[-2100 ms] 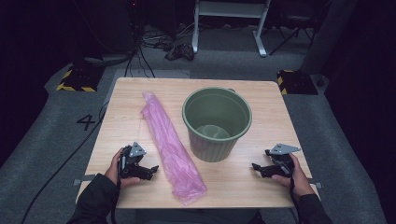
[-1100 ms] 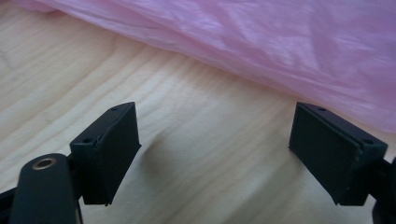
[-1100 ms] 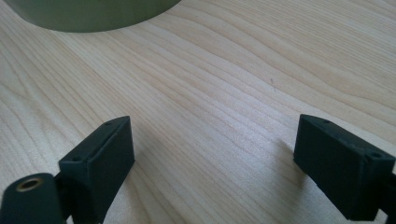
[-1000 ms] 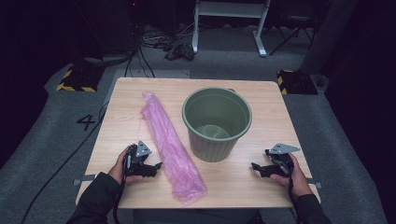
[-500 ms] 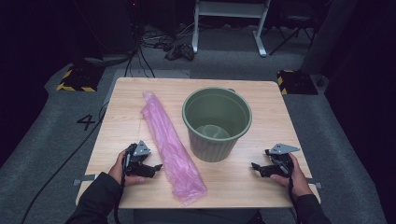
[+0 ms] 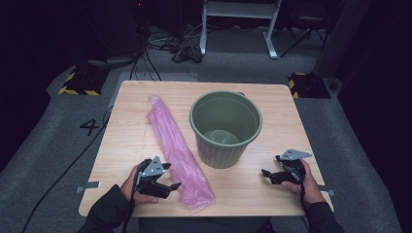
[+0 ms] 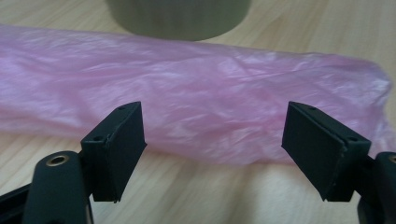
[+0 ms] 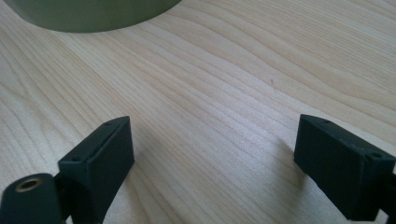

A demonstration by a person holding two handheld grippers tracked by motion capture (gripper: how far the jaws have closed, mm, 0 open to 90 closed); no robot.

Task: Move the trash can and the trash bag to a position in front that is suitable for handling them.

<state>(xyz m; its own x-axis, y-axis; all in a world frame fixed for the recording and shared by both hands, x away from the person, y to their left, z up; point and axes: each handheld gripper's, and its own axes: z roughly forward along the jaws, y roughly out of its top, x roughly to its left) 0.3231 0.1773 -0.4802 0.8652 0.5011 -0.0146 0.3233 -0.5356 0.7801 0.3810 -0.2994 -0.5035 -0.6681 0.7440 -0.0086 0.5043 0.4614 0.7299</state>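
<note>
Overhead, whole green bucket (image 6: 226, 128) interior.

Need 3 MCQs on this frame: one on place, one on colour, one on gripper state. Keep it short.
1. Where does the plastic bag lie?
A. inside the bucket
B. on the table, left of the bucket
C. on the floor

2. What colour is the bucket?
A. green
B. red
C. white

3. How do the left gripper jaws stand?
A. clamped on the bag
B. open, bag ahead of them
C. clamped on the bucket rim

Answers: 1 B, the high view shows it flat on the wood beside the bucket. 2 A, its wall and inside are dull green. 3 B, the left gripper view shows a wide gap, pads off the plastic.
</note>
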